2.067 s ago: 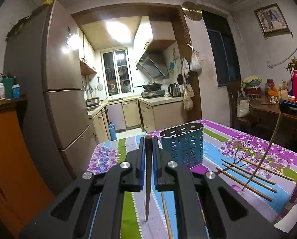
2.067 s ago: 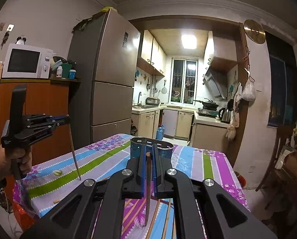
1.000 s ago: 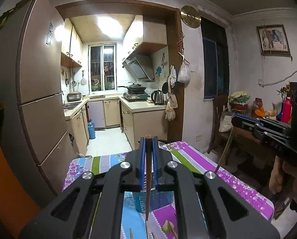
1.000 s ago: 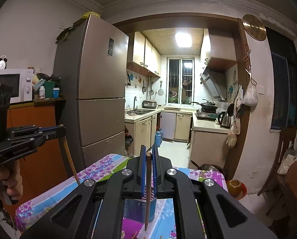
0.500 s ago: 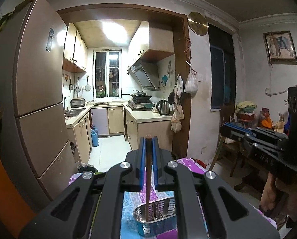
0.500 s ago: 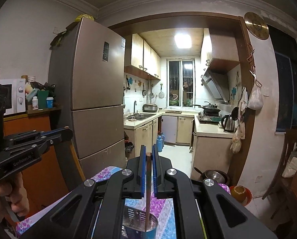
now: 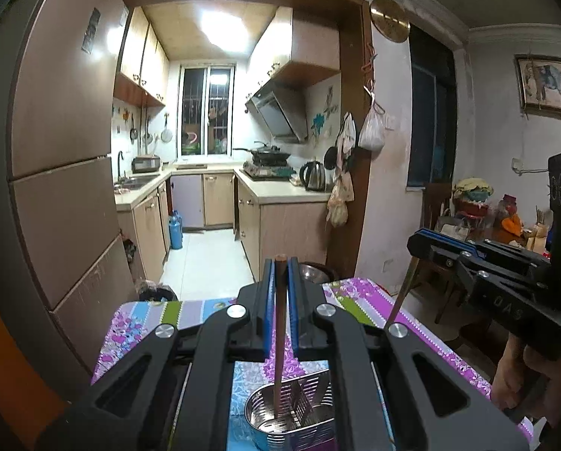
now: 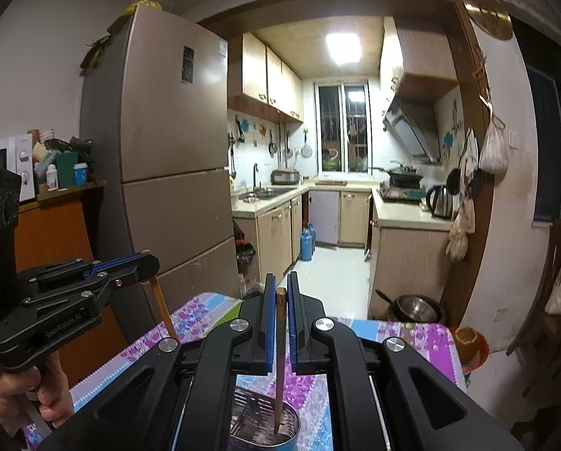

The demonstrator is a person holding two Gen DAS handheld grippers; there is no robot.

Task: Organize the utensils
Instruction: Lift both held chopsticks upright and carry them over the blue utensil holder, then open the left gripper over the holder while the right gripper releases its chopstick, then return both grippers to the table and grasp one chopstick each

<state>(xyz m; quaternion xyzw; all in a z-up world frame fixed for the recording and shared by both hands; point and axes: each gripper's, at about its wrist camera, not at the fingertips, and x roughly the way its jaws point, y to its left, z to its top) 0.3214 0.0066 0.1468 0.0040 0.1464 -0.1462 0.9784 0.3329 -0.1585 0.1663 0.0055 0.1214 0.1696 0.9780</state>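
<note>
- The left gripper (image 7: 280, 263) is closed tight on a brown chopstick (image 7: 278, 338), which hangs nearly upright with its tip inside the utensil holder (image 7: 265, 409).
- The right gripper (image 8: 278, 289) is likewise clamped on a second chopstick (image 8: 279, 360), its tip dipping into the same holder near the rim.
- The holder, a perforated metal insert in a blue shell, stands on the table with the floral cloth (image 7: 130, 323), directly below both grippers.
- Each gripper shows in the other's view: the right one at the right edge, held by a hand (image 7: 521, 376); the left one at the left edge, held by a hand (image 8: 28, 394).
</note>
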